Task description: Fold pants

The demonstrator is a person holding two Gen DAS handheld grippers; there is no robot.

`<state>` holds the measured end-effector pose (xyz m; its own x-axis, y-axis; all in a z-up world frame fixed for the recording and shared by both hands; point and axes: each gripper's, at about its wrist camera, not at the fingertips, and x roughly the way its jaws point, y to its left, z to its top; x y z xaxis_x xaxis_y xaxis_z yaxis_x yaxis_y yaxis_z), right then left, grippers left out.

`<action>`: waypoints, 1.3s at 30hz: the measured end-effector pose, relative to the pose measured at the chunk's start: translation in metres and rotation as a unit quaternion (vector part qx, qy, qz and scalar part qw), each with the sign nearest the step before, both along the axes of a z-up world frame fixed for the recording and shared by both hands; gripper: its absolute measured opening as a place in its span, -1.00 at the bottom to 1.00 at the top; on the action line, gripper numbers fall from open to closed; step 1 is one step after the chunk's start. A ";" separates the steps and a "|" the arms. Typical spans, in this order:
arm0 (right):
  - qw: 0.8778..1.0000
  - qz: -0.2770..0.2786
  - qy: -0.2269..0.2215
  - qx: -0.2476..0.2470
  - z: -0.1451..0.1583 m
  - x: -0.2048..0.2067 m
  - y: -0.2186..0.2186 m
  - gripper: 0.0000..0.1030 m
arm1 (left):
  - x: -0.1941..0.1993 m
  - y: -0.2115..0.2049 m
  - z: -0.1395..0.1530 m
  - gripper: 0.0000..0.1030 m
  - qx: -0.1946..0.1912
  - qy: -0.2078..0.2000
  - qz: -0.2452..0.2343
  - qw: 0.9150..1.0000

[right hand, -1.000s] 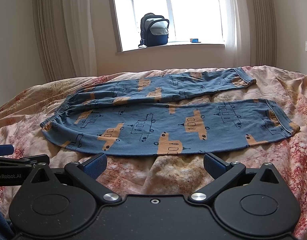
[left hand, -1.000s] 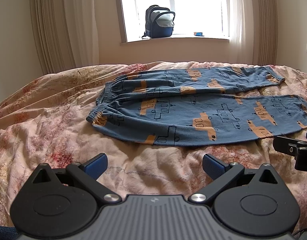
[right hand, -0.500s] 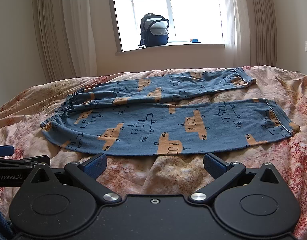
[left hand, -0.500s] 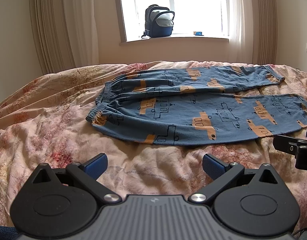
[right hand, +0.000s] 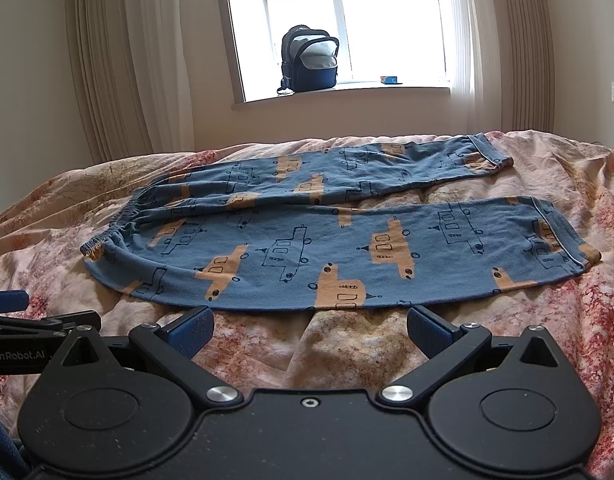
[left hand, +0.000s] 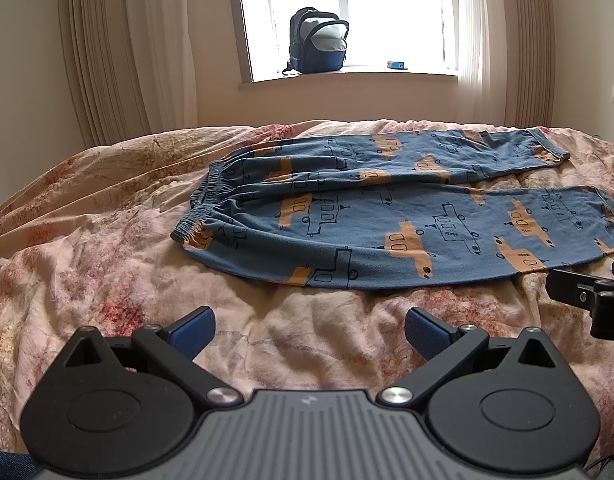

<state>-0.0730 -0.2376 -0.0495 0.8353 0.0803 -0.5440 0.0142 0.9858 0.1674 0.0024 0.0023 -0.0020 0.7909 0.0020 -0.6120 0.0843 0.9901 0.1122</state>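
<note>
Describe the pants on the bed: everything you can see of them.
The pants are blue, soft-looking knit fabric printed with orange and outlined vehicles. They lie flat and unfolded on the floral bedspread, with the gathered elastic waistband to the left and both legs stretched right, parted by a narrow gap. The near leg ends in a piped cuff, and the far leg's cuff lies farther back. Nothing but the bedspread touches them; both grippers are short of the near edge.

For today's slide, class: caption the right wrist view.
Open right gripper poised before blue pants spread flat on a floral bedspread.
</note>
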 end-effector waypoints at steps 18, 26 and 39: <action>1.000 -0.007 -0.019 0.017 0.004 -0.003 -0.006 0.99 | -0.002 -0.004 -0.002 1.00 -0.015 0.011 -0.015 1.000; 0.998 -0.013 -0.047 0.030 0.014 -0.013 -0.012 0.99 | -0.002 0.007 0.010 1.00 -0.069 0.033 0.016 0.997; 0.995 0.029 -0.065 0.065 0.117 -0.004 -0.024 0.99 | 0.022 -0.008 0.187 1.00 -0.064 -0.051 0.035 0.996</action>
<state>-0.0769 -0.2618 0.0675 0.8894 0.1940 -0.4139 -0.0729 0.9540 0.2907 0.0241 -0.0062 0.1851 0.8495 -0.0148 -0.5274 0.0101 0.9999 -0.0118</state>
